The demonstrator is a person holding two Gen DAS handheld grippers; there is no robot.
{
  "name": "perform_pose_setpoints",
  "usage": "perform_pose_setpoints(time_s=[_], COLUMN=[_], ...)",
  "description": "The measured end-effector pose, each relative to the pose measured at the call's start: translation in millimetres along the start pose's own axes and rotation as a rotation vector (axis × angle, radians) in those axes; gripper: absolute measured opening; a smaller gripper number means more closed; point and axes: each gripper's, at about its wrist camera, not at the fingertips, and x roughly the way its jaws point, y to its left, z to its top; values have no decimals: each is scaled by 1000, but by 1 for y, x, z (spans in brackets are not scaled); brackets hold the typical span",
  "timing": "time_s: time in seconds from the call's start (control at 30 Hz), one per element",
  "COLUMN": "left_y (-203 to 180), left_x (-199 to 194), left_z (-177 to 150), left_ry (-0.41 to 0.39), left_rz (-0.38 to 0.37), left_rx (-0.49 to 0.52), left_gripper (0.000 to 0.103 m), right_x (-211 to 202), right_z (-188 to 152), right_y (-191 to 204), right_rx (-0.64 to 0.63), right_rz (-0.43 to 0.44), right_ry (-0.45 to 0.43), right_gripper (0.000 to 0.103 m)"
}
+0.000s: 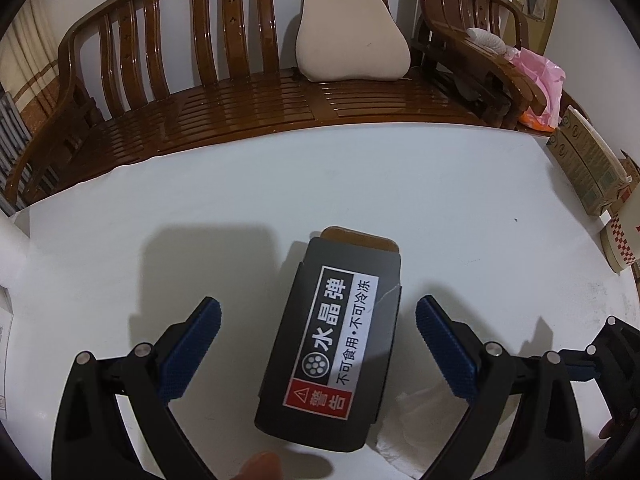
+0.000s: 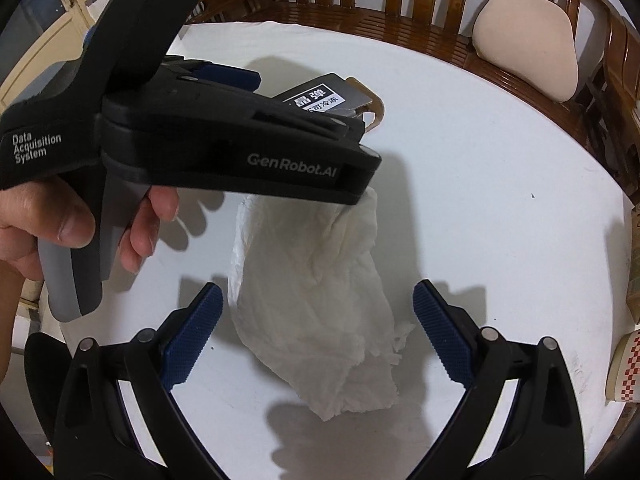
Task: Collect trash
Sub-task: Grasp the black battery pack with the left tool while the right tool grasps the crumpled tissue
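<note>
Here, my left gripper [image 1: 318, 344] is spread wide, its blue pads [image 1: 192, 354] on either side of the black box [image 1: 332, 344] without touching it. The box lies on the white table [image 1: 460, 200] in the lower centre of the left wrist view, its long axis running away from me and leaning slightly to the upper right, so it sits lengthwise between the fingers; I judge a plain squeeze across its short width is what comes next.

My right gripper [image 2: 318, 334] is likewise spread and holds nothing. The crumpled white tissue [image 2: 316, 300] lies between its fingers at lower centre of the right wrist view, stretching up toward the left tool's body. My left hand [image 2: 72, 224] wraps that tool's grey handle at the left edge, and the tool reaches across above the tissue toward the box at upper centre.
</note>
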Motion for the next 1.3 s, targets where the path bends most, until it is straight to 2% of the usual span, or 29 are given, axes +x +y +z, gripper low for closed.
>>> perform_pose_setpoints(time_s=[0.4, 0.6, 0.9, 1.13, 1.3], left_y=[1, 4, 10, 11, 12], left_x=[5, 8, 10, 13, 12], left_z=[2, -1, -4, -8, -9], left_ry=[12, 13, 12, 10, 1], left_rz=[-8, -7, 1, 6, 13], left_rx=[2, -8, -14, -3, -6], left_gripper=[95, 95, 92, 89, 87], right_x=[7, 9, 8, 5, 3], right_z=[3, 1, 1, -1, -2], right_y=[-4, -1, -9, -17, -20], right_rx=[4, -33, -33, -59, -72], right_rz=[-29, -81, -77, -61, -51], right_ry=[5, -7, -11, -18, -10], right_gripper=[93, 84, 77, 66, 64])
